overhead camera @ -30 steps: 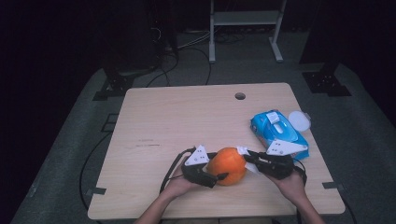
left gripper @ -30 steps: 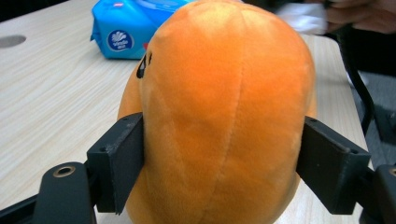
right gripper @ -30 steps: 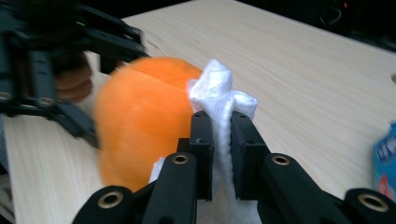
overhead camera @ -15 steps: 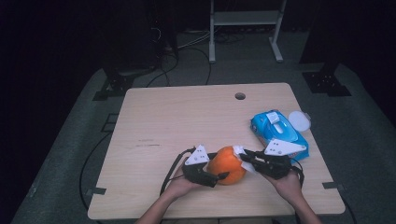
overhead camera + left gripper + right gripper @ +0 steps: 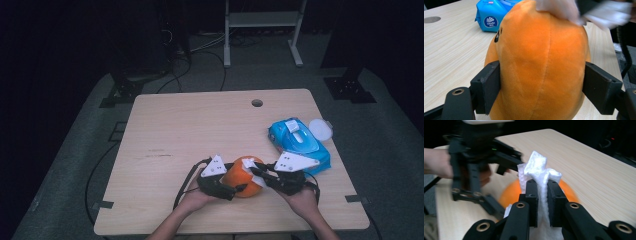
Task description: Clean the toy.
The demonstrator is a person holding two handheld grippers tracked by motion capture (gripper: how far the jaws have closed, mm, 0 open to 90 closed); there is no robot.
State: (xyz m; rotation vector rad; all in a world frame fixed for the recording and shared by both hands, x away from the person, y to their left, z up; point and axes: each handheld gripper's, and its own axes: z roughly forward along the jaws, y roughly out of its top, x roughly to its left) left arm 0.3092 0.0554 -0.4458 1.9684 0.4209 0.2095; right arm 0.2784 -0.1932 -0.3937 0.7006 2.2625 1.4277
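An orange plush toy [image 5: 242,179] rests on the table near its front edge. My left gripper [image 5: 236,186] is shut on it; in the left gripper view both black pads [image 5: 489,85] press into the sides of the plush toy [image 5: 541,57]. My right gripper [image 5: 256,172] comes in from the right, shut on a white wipe [image 5: 251,164]. In the right gripper view, the wipe [image 5: 537,167] is pinched between the jaws of the right gripper [image 5: 542,192] and lies on top of the plush toy [image 5: 510,192]. The wipe [image 5: 559,8] sits blurred at the toy's top.
A blue pack of wet wipes [image 5: 299,142] lies at the table's right edge, with a round white lid [image 5: 320,129] beside it. The wooden table [image 5: 190,125] has a cable hole [image 5: 257,103] near its far edge. A metal frame [image 5: 262,20] stands behind the table.
The right gripper has edged a little to the left over the plush toy with the wipe in it. The left gripper and the toy have stayed put.
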